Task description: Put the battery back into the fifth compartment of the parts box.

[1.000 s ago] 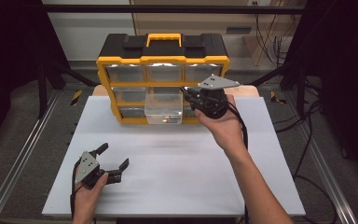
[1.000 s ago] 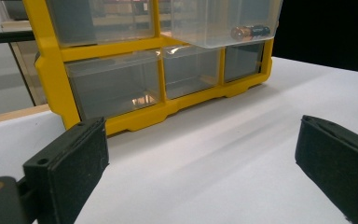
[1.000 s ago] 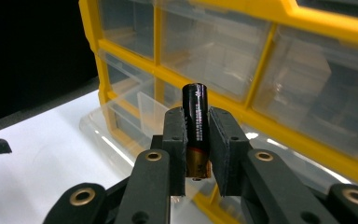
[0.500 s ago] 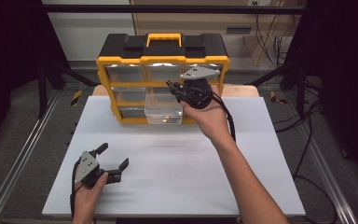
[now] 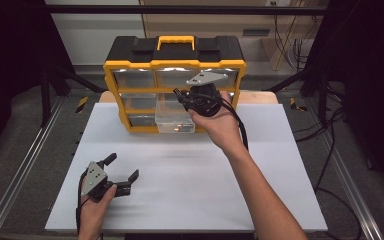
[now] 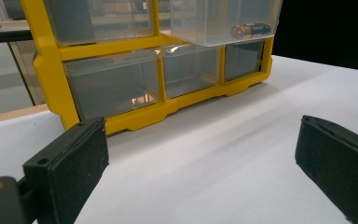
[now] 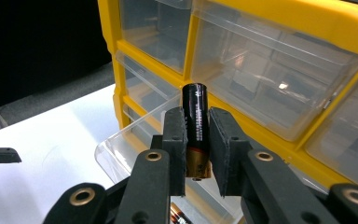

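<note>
A yellow and black organizer (image 5: 175, 64) with clear drawers stands at the back of the white table (image 5: 195, 190). Its middle clear drawer (image 5: 175, 122) is pulled out. My right gripper (image 5: 180, 95) hovers over that drawer, in front of the cabinet face. In the right gripper view the right gripper (image 7: 196, 112) is shut on a black and gold battery (image 7: 196, 126), held upright above the open drawer (image 7: 121, 154). Another battery (image 6: 251, 30) lies in the open drawer (image 6: 223, 23). My left gripper (image 5: 122, 166) rests at the table's front left, open, with nothing between its jaws (image 6: 200, 154).
Metal rails run along both sides of the table (image 5: 25, 165). Cables hang at the right (image 5: 325, 130). The organizer's other drawers (image 6: 116, 84) are closed and look empty.
My right gripper has moved left with the battery, from beside the organizer's right end to above the pulled-out drawer. The left gripper has kept still.
</note>
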A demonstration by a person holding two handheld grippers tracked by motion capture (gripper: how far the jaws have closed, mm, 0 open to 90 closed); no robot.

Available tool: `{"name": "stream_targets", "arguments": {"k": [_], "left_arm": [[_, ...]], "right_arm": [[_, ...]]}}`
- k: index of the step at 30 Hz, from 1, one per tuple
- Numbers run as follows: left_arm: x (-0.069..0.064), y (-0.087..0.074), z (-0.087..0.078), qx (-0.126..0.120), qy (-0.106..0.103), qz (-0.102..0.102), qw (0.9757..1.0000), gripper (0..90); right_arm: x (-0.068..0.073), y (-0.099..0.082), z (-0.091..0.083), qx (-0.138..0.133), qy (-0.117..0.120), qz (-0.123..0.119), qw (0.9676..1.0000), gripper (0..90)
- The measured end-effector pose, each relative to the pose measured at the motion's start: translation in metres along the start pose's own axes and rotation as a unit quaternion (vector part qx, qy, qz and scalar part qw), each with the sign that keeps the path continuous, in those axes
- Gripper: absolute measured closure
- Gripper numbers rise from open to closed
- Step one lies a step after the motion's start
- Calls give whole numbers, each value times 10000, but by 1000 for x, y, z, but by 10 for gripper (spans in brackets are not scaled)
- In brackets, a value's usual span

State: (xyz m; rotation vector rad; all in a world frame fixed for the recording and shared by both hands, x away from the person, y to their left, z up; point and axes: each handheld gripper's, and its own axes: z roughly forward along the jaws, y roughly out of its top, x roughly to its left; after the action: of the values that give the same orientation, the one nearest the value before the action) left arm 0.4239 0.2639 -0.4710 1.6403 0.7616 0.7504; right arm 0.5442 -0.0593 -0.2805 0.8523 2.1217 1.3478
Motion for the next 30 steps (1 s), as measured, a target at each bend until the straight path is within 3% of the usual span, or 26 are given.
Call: {"name": "stream_targets", "arguments": {"k": [8,11,18,21,30], "left_arm": [[-1,0,0,20,17,24,10000,26],[-2,0,0,28,-12,30,10000,25],[-1,0,-1,0,-17,-12,10000,25],[-1,0,1,8,-13,-17,10000,25],[2,1,-3,-34,52,-50,10000,25]], "right_arm": [[7,3,4,12,141,13,9999,770],[9,4,11,171,87,-147,9997,770],[9,2,21,398,85,-185,9990,769],[9,-2,26,643,231,-196,9975,666],[13,1,18,406,92,-41,9991,430]]}}
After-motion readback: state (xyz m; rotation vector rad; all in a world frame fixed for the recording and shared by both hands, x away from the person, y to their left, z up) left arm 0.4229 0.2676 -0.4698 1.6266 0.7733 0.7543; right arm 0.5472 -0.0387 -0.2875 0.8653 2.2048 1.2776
